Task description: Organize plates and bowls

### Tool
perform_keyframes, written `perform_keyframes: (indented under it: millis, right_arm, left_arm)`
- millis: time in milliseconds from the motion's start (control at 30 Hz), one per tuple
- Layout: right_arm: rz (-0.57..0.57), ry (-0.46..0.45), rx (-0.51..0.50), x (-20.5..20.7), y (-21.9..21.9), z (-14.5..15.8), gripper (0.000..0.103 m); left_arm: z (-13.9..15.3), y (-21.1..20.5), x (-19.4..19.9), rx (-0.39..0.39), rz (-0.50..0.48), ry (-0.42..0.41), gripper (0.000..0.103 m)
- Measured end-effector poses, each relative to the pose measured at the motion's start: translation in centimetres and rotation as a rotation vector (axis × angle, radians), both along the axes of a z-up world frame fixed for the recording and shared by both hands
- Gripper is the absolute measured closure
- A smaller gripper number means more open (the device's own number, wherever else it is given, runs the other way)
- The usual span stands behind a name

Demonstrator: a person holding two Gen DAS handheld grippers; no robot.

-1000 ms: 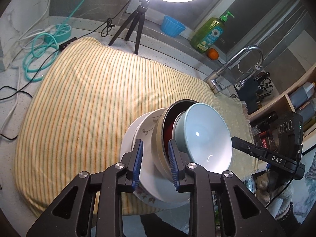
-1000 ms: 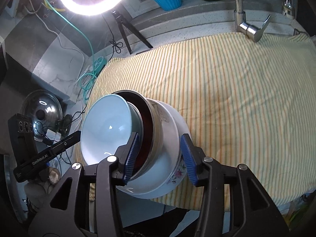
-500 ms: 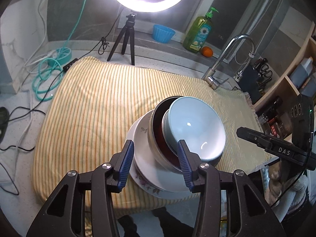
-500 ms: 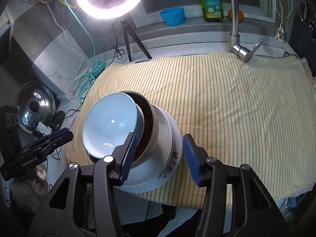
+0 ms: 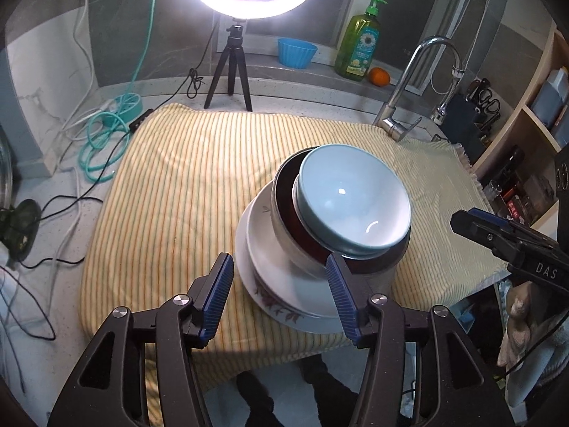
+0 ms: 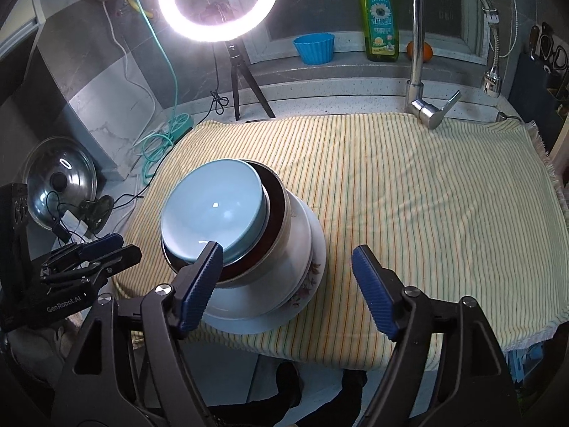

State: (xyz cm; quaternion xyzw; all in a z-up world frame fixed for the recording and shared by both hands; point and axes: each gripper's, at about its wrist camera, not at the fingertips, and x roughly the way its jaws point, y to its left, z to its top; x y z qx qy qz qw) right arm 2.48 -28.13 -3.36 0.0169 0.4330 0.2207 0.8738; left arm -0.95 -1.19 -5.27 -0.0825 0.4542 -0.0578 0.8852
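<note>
Left wrist view: left tool (image 5: 279,293) with ribbed blue pads, jaws opening, nothing gripped. Beyond it, glossy pale-blue bowl (image 5: 352,201) tilted inside dark-lined metal bowl (image 5: 288,199), on round white floral plate (image 5: 281,284), all on striped yellow cloth (image 5: 177,185) (soft, wrinkled) covering the surface.

Right wrist view: right tool (image 6: 288,279) likewise opening, empty, stack just beyond its left pad. Ring light (image 6: 217,0) behind.

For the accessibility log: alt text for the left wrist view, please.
A pale blue ceramic bowl tilts inside a dark-lined bowl on stacked white floral plates, on a yellow striped cloth. The left gripper, opening, holds nothing.
</note>
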Motion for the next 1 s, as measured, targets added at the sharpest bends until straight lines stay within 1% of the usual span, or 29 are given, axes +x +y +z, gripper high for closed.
perform_keyframes:
  millis: [167, 367, 567, 700, 1000]
  right_arm:
    - [-0.002, -0.004, -0.015, -0.9, 0.1, -0.3, 0.025]
    - [-0.006, -0.015, -0.028, -2.0, 0.2, -0.3, 0.025]
    - [-0.003, -0.004, -0.029, -2.6, 0.6, -0.7, 0.025]
    - [-0.001, 0.0, -0.029, -3.0, 0.8, -0.9, 0.025]
    - [-0.02, 0.0, -0.023, -3.4, 0.8, -0.8, 0.025]
  left_arm:
    - [0.4, -0.1, -0.8, 0.045, 0.017, -0.013, 0.049]
    - [0.3, 0.2, -1.7, 0.06, 0.043, -0.012, 0.049]
    - [0.2, 0.3, -2.0, 0.055, 0.046, 0.001, 0.049]
    - [0.3, 0.1, -2.1, 0.059, 0.038, 0.001, 0.042]
    - [0.5, 0.1, -2.3, 0.055, 0.022, -0.008, 0.042]
